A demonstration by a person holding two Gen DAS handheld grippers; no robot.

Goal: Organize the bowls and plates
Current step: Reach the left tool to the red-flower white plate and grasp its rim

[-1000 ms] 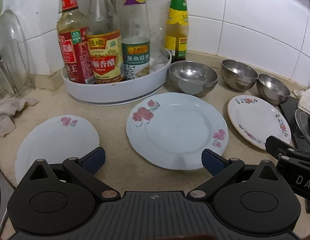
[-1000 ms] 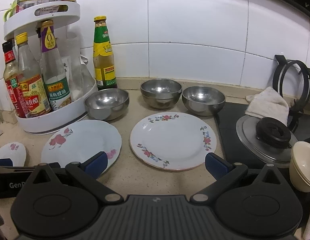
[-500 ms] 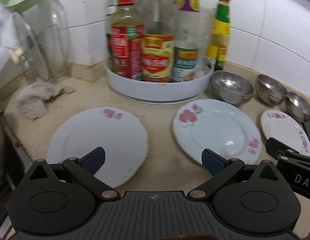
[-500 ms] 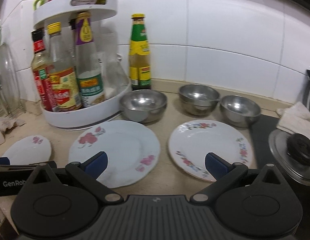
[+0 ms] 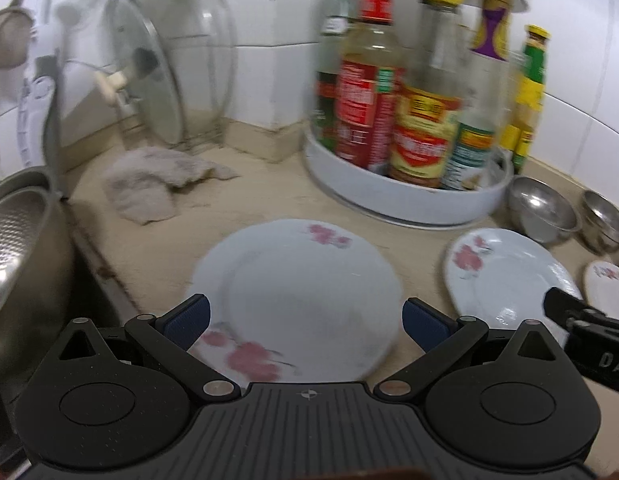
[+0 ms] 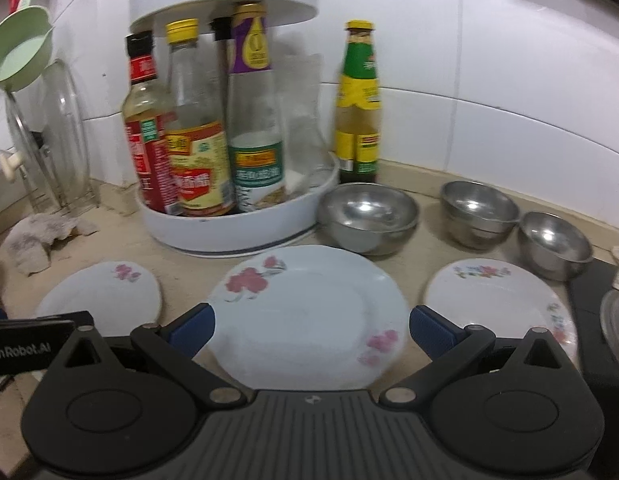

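Beige stone desk [image 6: 189,264] against a white-tiled wall [image 6: 469,80]. Three white floral plates lie flat in a row: left plate [image 5: 297,296], middle plate [image 6: 309,312] and smaller right plate [image 6: 501,300]. Behind them stand three steel bowls [image 6: 367,216], near a white two-tier bottle carousel [image 6: 237,224]. A crumpled grey cloth [image 5: 157,188] lies by glass lids. Left hand-held gripper [image 5: 305,318] hovers wide over the left plate; right hand-held gripper [image 6: 311,328] hovers wide over the middle plate.
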